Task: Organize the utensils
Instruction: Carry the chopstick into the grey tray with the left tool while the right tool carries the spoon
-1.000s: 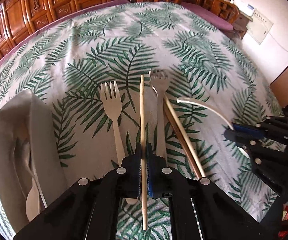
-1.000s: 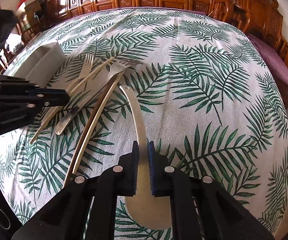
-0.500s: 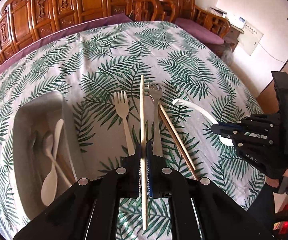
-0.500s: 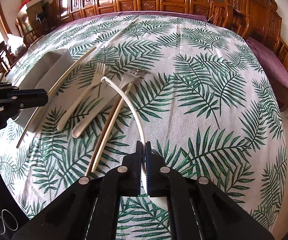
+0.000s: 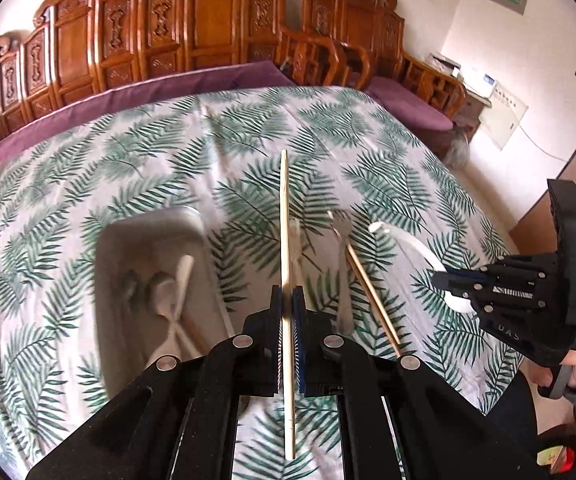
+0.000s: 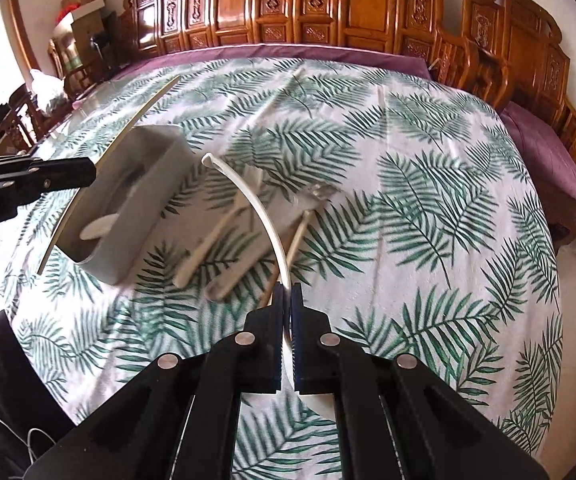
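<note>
My left hand-held gripper [image 5: 287, 312]: clamped on one pale wooden chopstick [image 5: 284, 216], which runs straight ahead above the table [image 5: 248, 128]. My right hand-held gripper [image 6: 286, 304]: clamped on a white curved-handled spoon [image 6: 248, 188], bowl below the jaws. On the table beyond: grey tray [image 6: 144, 216] holding spoons, left; two forks [image 6: 224, 224] and another chopstick [image 5: 371, 300], between.

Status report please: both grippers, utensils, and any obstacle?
Left gripper shut on chopstick. Right gripper shut on white spoon. Bin unobstructed.
</note>
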The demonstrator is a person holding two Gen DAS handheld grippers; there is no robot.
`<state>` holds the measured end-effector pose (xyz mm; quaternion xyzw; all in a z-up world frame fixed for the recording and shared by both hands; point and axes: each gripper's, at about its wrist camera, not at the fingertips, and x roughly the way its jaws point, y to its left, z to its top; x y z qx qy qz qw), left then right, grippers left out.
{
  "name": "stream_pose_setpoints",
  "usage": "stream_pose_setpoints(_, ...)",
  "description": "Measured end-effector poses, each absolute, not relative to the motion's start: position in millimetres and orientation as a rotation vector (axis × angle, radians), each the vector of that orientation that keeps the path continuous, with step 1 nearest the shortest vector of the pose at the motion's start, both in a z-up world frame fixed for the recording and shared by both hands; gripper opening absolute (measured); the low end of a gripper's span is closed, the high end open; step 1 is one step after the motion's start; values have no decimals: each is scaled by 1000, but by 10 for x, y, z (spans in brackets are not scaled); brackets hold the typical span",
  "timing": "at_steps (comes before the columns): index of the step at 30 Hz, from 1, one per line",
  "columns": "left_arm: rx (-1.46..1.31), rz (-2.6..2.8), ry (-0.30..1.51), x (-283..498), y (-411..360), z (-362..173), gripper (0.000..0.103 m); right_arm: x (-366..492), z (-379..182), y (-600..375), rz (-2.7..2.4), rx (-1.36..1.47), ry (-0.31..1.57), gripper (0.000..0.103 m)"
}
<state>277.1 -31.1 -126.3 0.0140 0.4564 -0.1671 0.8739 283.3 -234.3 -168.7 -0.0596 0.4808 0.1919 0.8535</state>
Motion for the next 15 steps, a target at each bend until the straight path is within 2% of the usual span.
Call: stream_pose_setpoints(15,-25,-244,956,2780,394,-1345,4,2800,-1444,-1686,511,-149,972,4)
